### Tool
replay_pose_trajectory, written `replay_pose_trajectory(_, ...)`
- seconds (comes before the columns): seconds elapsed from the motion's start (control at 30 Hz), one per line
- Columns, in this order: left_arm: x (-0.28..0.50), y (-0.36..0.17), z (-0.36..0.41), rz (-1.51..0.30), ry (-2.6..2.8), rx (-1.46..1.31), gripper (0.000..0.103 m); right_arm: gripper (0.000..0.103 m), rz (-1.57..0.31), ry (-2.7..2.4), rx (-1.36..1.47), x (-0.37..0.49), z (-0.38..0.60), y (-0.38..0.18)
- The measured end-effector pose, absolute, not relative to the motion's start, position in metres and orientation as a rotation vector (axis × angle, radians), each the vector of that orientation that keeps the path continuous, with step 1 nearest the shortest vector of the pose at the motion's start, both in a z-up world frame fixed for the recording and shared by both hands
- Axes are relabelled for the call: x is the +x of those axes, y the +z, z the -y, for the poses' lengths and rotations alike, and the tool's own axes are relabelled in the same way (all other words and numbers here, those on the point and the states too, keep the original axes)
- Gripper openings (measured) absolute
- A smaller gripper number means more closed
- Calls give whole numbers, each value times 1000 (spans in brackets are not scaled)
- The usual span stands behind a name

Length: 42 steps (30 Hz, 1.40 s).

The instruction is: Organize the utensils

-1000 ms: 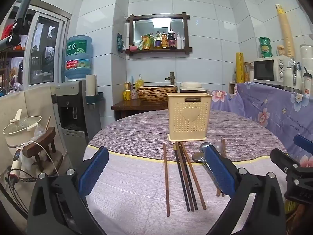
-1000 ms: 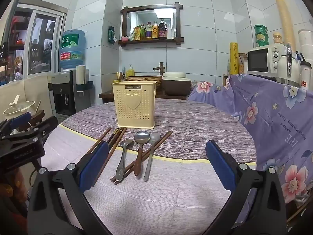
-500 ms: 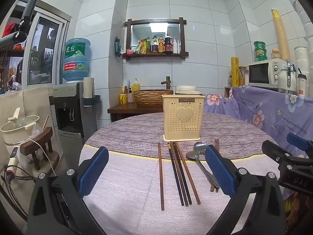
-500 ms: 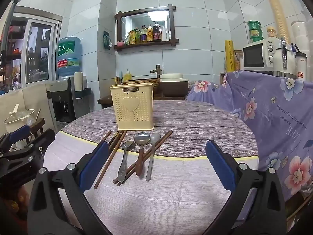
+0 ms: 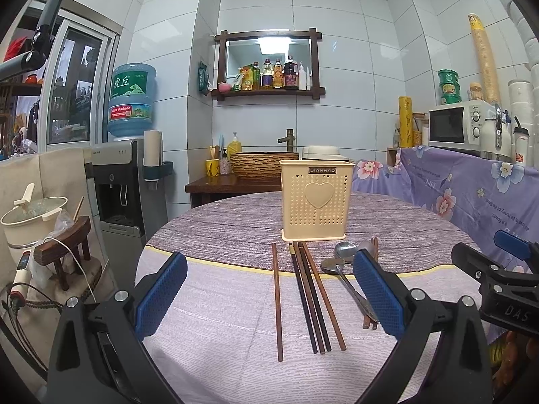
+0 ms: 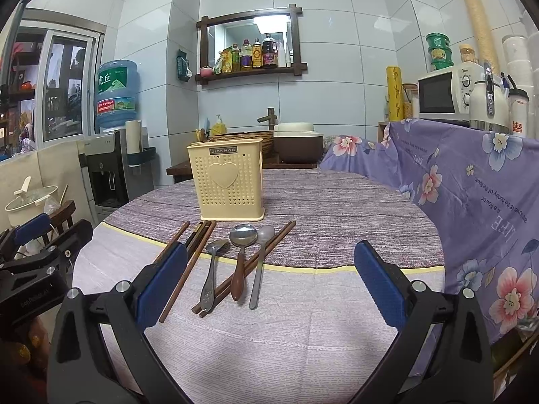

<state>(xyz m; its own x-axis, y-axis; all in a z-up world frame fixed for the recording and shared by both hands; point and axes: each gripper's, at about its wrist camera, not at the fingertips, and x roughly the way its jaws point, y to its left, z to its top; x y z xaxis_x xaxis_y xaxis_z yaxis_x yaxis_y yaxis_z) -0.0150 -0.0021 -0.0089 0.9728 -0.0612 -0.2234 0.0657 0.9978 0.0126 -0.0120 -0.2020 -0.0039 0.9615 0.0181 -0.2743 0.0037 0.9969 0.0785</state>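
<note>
A cream perforated utensil holder (image 5: 316, 200) with a heart stands upright on the round table; it also shows in the right wrist view (image 6: 227, 183). In front of it lie several brown and dark chopsticks (image 5: 311, 298) and three spoons (image 6: 241, 262) flat on the cloth, with more chopsticks (image 6: 251, 262) under the spoons. My left gripper (image 5: 269, 298) is open and empty above the near chopsticks. My right gripper (image 6: 267, 289) is open and empty above the spoon handles. The right gripper shows at the right edge of the left wrist view (image 5: 498, 276).
The table (image 6: 337, 202) has a purple striped cloth and a pale near part. A floral purple cover (image 6: 471, 185) hangs at the right, with a microwave (image 6: 444, 92) above. A water dispenser (image 5: 121, 175) and a pot on a stool (image 5: 33, 215) stand left.
Both grippers have risen a little and tilted down, so the holder and utensils sit slightly lower and nearer in each view. Nothing on the table has moved.
</note>
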Motion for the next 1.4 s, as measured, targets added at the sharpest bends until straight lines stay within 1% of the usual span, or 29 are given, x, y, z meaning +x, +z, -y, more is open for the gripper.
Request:
replay_pose_trajectory(0.63, -13, -12, -1, -232, -64, 15, 98, 98, -333, -20, 72, -1, 202, -10)
replay_pose_trajectory(1.4, -11, -11, 1, -233, -58, 16, 98, 98, -335, -21, 71, 0, 203, -10)
